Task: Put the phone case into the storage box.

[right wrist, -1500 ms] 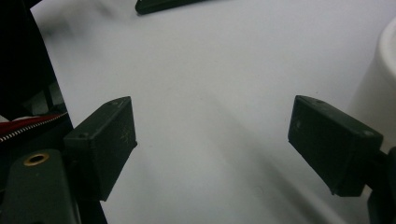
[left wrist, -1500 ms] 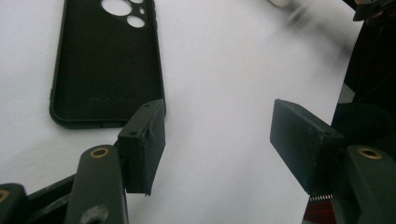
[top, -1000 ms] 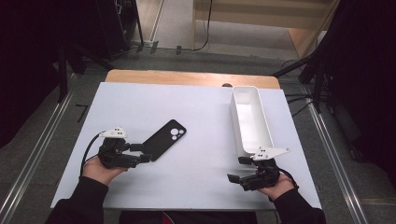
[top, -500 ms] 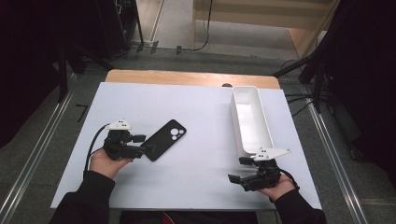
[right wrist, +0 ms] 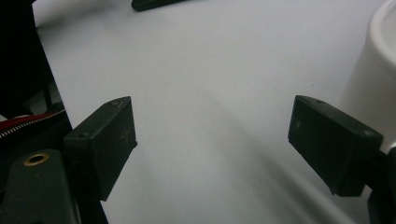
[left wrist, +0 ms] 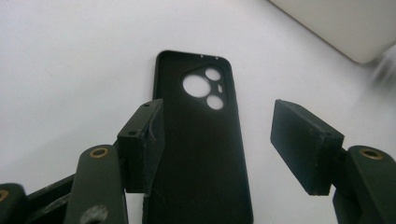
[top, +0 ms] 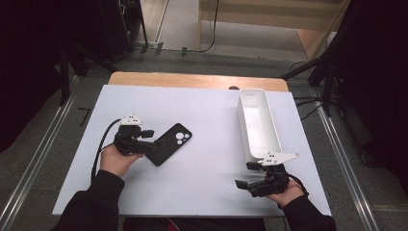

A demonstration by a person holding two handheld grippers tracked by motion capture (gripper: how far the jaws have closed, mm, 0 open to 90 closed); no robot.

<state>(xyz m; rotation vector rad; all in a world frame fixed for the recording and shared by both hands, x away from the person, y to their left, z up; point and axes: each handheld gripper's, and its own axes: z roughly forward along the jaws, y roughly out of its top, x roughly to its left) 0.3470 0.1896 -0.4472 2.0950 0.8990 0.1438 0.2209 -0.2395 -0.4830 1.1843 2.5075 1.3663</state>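
The flat black phone case (top: 170,144) lay left of the white tabletop's (top: 211,120) middle. The left gripper (left wrist: 219,144) straddled its near end, jaws apart, one pad seemingly overlapping its edge. That thin case could have skidded away. The right gripper (top: 250,176) rested wide, empty, near the front-right corner beside the long white plastic tray (top: 257,122).

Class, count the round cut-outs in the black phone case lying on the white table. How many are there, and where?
3, clustered at the far end of the phone case: one large, two smaller. A tiny slot sits beside them; none seem hidden.
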